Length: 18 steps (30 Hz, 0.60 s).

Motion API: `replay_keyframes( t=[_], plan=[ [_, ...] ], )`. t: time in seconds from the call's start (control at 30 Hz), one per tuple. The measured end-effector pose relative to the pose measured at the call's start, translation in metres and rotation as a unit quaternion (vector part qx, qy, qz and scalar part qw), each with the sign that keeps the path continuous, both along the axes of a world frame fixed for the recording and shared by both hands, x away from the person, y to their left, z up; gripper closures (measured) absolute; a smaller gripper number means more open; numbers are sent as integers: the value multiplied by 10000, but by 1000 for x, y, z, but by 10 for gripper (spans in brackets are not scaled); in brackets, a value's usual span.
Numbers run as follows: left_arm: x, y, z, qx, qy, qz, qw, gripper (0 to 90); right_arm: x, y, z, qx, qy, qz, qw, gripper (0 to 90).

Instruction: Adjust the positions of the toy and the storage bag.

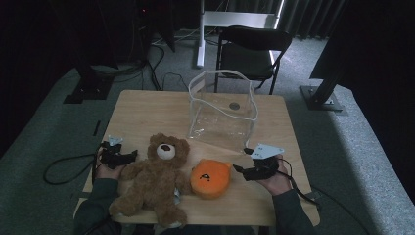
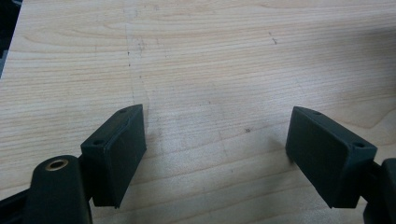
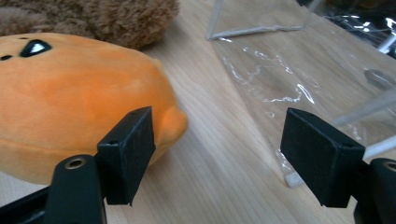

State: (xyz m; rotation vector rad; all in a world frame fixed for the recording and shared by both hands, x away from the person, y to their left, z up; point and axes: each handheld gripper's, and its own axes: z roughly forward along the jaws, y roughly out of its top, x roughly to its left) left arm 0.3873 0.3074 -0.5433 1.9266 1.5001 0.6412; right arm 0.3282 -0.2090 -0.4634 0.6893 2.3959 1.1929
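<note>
A brown teddy bear lies on its back at the front of the wooden table. To its right rests an orange plush toy with a black face mark. Behind them stands a clear plastic bag, open at the top. My left gripper rests at the table's left edge beside the bear's arm, jaws open over bare wood. My right gripper is just right of the orange plush, jaws open and empty, with the clear bag ahead on the right.
A black folding chair stands behind the table. Black stand bases and cables lie on the grey floor at the left, another base at the right. Bare wood lies left of the bag.
</note>
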Motion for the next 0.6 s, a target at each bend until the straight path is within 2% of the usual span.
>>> replay_keyframes(
  t=[0.23, 0.6],
  plan=[
    [0, 0, 0, 0, 0, 1, 10000, 206, -2, 7, 1, 20, 51, 165, 9998, 251],
    [0, 0, 0, 1, 2, -1, 10000, 206, -13, 27, 8, 110, 99, 680, 9976, 234]
  ],
)
